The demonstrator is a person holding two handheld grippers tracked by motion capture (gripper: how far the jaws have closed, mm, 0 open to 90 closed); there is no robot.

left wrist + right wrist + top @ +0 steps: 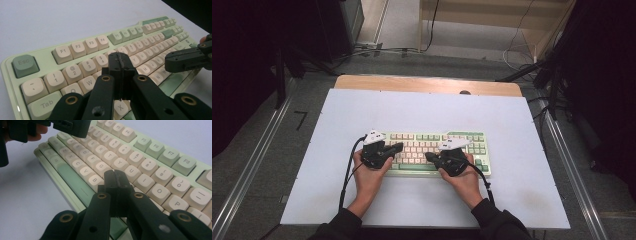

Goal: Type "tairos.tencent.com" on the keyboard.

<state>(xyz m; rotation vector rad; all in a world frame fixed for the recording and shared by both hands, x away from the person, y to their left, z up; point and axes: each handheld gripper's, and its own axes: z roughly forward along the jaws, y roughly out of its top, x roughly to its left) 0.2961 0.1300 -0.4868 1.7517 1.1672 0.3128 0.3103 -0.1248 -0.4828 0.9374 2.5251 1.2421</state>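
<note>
Green keyboard [437, 152] lies lengthwise along the tabletop's near edge; your left gripper [120, 61] and right gripper [115, 178], both closed and empty, hover over it.

keyboard [75, 57] near keys hidden behind tongs [121, 65] — far legends blurred

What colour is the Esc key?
The Esc key is dull green, unlike the cream letter keys; the left gripper view shows it best.
</note>
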